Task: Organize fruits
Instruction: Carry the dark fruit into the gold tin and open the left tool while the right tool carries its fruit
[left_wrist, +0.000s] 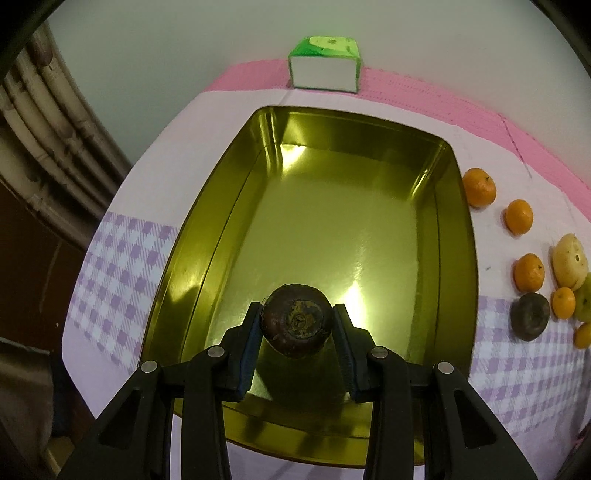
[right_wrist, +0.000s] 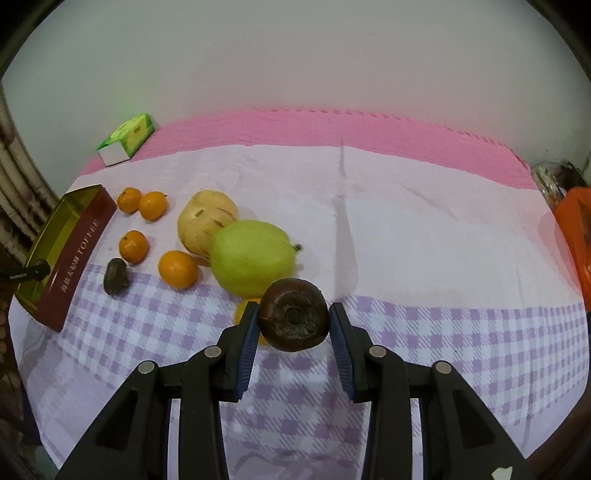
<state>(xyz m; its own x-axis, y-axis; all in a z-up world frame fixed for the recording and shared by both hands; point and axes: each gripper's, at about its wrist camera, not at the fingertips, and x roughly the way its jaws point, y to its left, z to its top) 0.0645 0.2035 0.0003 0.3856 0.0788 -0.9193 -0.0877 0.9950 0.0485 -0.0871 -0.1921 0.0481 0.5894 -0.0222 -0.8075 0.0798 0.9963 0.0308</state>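
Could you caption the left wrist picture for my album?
Left tool holds a dark fruit over the golden tin.

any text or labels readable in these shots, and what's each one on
"TOFFEE": white capitals on the red side of the tin, right wrist view.
A few white characters before it on the same side: too small to read.
Green box by the wall: printed pattern, no legible words in either view.
Small white print on the black part over the tin: too blurred to read.
Nothing readable on the fruit or cloth.
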